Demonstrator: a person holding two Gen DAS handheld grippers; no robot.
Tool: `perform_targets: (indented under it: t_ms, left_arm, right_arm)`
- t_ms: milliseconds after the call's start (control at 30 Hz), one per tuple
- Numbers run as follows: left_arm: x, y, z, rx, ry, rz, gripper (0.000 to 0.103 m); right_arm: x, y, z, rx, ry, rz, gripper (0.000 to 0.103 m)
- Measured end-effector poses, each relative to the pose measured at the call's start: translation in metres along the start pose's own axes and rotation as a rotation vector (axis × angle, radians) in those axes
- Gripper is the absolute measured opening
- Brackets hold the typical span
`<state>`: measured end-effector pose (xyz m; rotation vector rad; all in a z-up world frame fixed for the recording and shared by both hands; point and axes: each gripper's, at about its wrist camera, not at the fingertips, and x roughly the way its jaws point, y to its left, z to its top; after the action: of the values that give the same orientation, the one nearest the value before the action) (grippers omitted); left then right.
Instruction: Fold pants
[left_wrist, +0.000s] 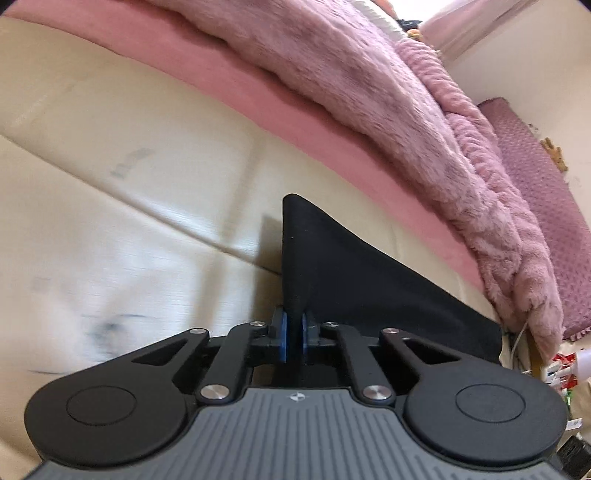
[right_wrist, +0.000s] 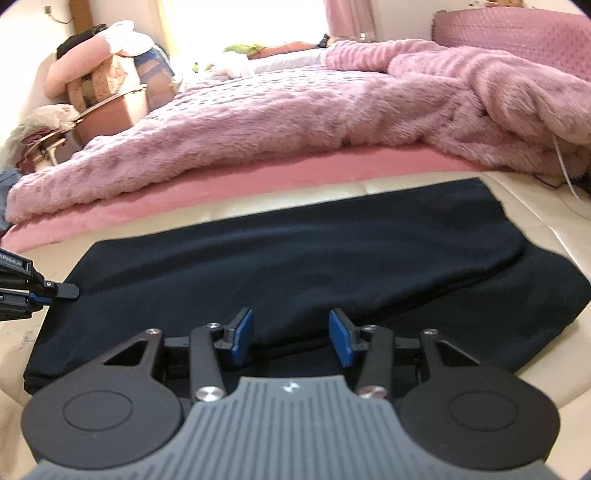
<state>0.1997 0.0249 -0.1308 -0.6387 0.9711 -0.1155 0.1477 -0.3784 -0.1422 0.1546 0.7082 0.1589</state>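
The black pants (right_wrist: 295, 258) lie folded in a broad band across a cream leather surface (right_wrist: 535, 206). My right gripper (right_wrist: 291, 336) is open, its blue pads just above the near edge of the pants, holding nothing. My left gripper (left_wrist: 294, 332) is shut on a corner of the pants (left_wrist: 332, 266), which rises as a black peak in front of it. The left gripper also shows at the left edge of the right wrist view (right_wrist: 55, 290), at the left end of the pants.
A pink fluffy blanket (right_wrist: 295, 110) covers the bed behind the cream surface, over a pink sheet (right_wrist: 184, 192). Bags and clutter (right_wrist: 99, 85) stand at the far left. A purple pillow (left_wrist: 546, 206) lies to the right.
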Motion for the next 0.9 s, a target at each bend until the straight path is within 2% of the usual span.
perform_targets:
  t_ms: [300, 400, 500, 600, 700, 900]
  left_arm:
    - [-0.082, 0.067, 0.036, 0.013, 0.021, 0.102, 0.007]
    - [-0.106, 0.086, 0.053, 0.016, 0.020, 0.126, 0.007]
    - [-0.125, 0.098, 0.069, 0.012, 0.013, 0.140, 0.007]
    - [-0.139, 0.101, 0.082, -0.026, 0.010, 0.098, 0.007]
    - [-0.148, 0.087, 0.091, -0.023, 0.005, 0.056, 0.007]
    - [-0.153, 0.041, 0.097, -0.034, -0.012, -0.049, 0.007]
  right_arm:
    - [0.000, 0.080, 0.008, -0.147, 0.059, 0.171, 0.042]
    - [0.005, 0.107, 0.008, -0.217, 0.096, 0.187, 0.042]
    - [0.007, 0.119, 0.009, -0.233, 0.131, 0.185, 0.042]
    - [0.005, 0.125, 0.010, -0.260, 0.148, 0.165, 0.042]
    - [0.008, 0.120, 0.017, -0.283, 0.160, 0.128, 0.042]
    - [0.004, 0.107, 0.029, -0.275, 0.155, 0.116, 0.042]
